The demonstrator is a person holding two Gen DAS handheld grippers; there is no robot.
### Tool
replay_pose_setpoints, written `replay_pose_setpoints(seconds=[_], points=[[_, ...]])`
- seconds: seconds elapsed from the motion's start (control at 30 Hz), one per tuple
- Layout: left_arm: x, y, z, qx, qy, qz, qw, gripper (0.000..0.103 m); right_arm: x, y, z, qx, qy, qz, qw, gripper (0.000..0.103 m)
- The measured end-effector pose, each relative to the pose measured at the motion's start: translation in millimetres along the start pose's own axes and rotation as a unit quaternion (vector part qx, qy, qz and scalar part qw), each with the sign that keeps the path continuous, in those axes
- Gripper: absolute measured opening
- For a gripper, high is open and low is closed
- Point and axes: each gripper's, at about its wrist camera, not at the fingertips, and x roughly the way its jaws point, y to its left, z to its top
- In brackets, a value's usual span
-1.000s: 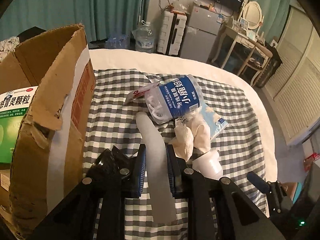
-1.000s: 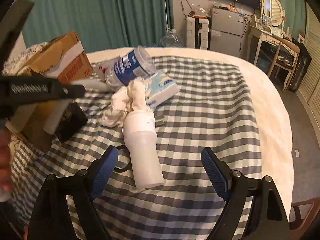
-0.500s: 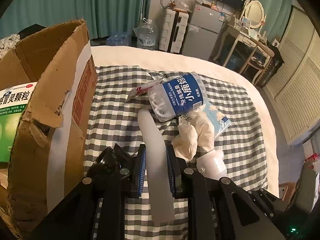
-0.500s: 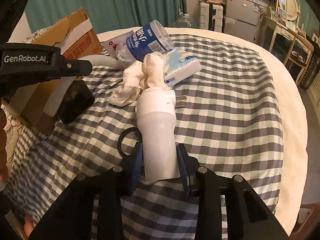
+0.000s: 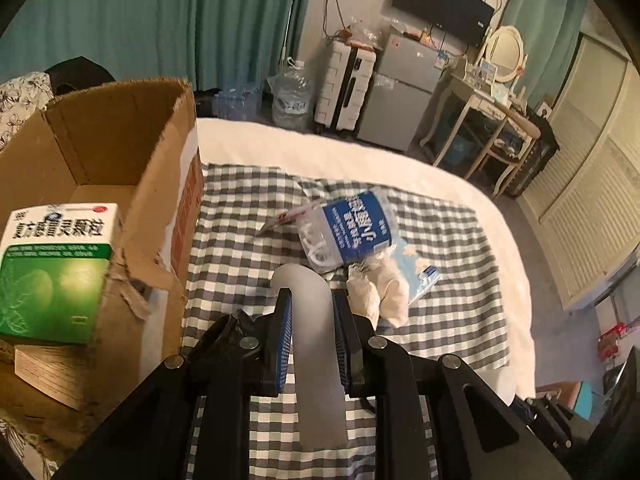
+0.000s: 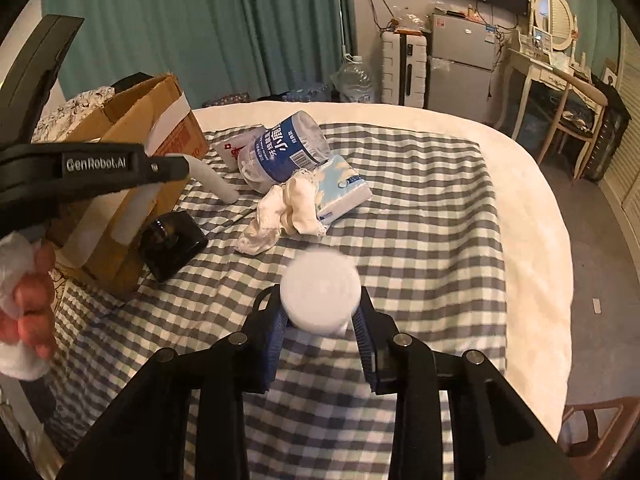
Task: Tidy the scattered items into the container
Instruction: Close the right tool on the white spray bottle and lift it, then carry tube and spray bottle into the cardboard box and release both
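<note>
My left gripper (image 5: 310,300) is shut on a long translucent white tube (image 5: 316,360), held above the checked cloth beside the cardboard box (image 5: 156,184). The tube's end also shows in the right wrist view (image 6: 212,180). My right gripper (image 6: 320,320) is shut on a white frosted bottle (image 6: 319,292), lifted off the cloth with its round end facing the camera. On the cloth lie a blue-labelled clear jar (image 6: 288,152), a tissue pack (image 6: 342,190), white socks (image 6: 284,212) and a black jar (image 6: 172,240).
The box holds a green medicine carton (image 5: 52,268). A red-and-white packet (image 6: 232,148) lies behind the blue-labelled jar. The bed's white edge (image 6: 532,208) curves round on the right. A dressing table (image 6: 556,76), fridge and suitcase stand beyond.
My right gripper shut on the white bottle and lifted it off the cloth, tipping it end-on. My left gripper rose with the tube and moved toward the box.
</note>
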Motion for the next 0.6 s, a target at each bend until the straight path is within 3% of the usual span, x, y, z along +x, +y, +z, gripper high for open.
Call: replay_pose_setpoints(seconds=[0.33,0.6], points=[[-30.1,6.3,5.5,-0.005,-0.025,-0.016,0.9995,0.020,-37.7,-2.5,-4.0,0.018,-0.011,-0.013,1.000,0.032],[-71.7,16.3,31.1,-0.011,-0.075,-0.043,0.9962,0.020,-71.4,14.5,6.2,0.005,-0.035,-0.019,0.999,0.032]])
